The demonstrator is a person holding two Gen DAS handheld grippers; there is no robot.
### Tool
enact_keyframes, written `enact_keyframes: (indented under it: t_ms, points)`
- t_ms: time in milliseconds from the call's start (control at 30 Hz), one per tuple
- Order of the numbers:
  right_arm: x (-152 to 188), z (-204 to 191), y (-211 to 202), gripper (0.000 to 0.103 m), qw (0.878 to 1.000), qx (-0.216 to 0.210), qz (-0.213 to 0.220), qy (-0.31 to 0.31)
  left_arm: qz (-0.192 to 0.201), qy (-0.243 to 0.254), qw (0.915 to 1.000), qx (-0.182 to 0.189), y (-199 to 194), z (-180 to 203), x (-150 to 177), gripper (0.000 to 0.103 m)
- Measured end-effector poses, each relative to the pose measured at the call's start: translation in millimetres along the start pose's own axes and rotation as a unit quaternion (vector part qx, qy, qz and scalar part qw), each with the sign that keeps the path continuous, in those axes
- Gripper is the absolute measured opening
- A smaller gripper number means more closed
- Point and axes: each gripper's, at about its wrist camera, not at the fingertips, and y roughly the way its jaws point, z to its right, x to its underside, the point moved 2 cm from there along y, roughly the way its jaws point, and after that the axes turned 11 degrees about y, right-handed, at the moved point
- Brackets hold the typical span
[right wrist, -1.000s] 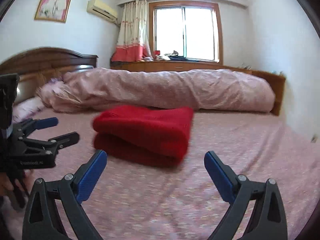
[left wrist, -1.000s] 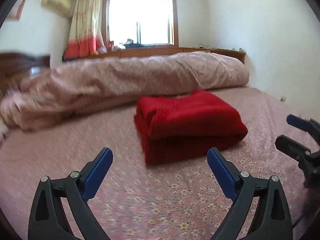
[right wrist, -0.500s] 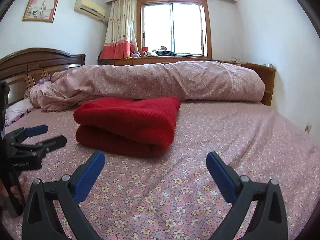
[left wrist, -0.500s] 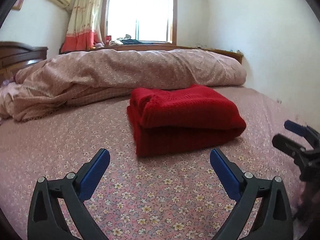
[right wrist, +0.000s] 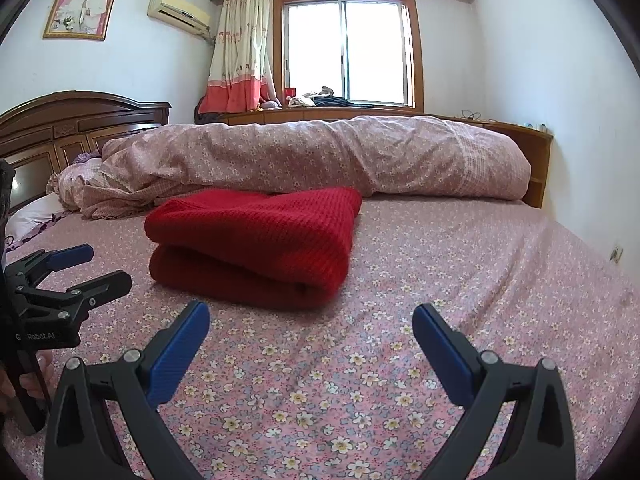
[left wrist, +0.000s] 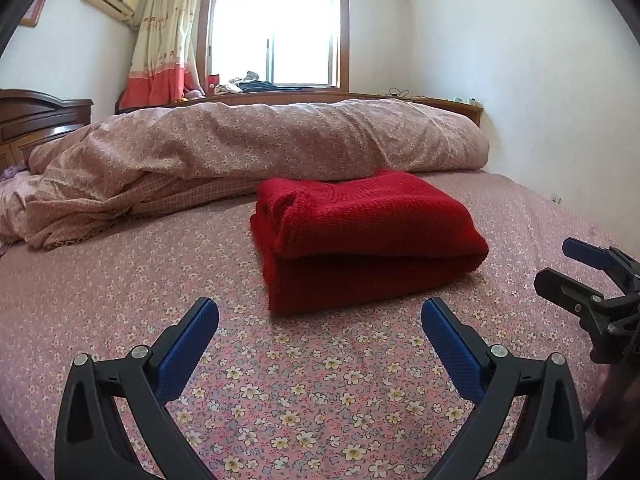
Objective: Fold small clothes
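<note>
Bed (left wrist: 100, 300) with pink floral sheet fills the lower part of both views; dark wooden headboard (right wrist: 72, 124) at the left end. Rolled floral duvet (left wrist: 280, 140) lies along the far side of the bed, beneath the window (right wrist: 348, 52); curtain (right wrist: 236, 52) bunched left of the window; air conditioner (right wrist: 178, 10) high on the wall; framed portrait (right wrist: 82, 4) above the headboard.

Red knit garment (left wrist: 360, 232) sits folded on the sheet, mid-bed, its far edge just beside the duvet; thick double layer, rounded fold facing the cameras; it lies flat, touched by neither gripper.

Left gripper (left wrist: 320, 320) low over the sheet, near side of the garment; jaws spread wide, nothing between them; blue pads (left wrist: 184, 352) clear of the fabric. Same gripper shows at the left edge of the right wrist view (right wrist: 86, 266), likewise apart.

Right gripper (right wrist: 310, 322) at similar height, to the right of the garment's near corner; jaws wide apart, empty; it shows again at the right edge of the left wrist view (left wrist: 560, 266).
</note>
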Motion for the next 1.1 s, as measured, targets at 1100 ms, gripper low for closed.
enact_keyframes:
  t_ms: [1100]
  points:
    - [4.3, -1.5, 6.4, 0.103, 1.000, 0.002, -0.005, -0.005, -0.001, 0.001, 1.0000, 0.001, 1.5, -0.7, 0.4, 0.098]
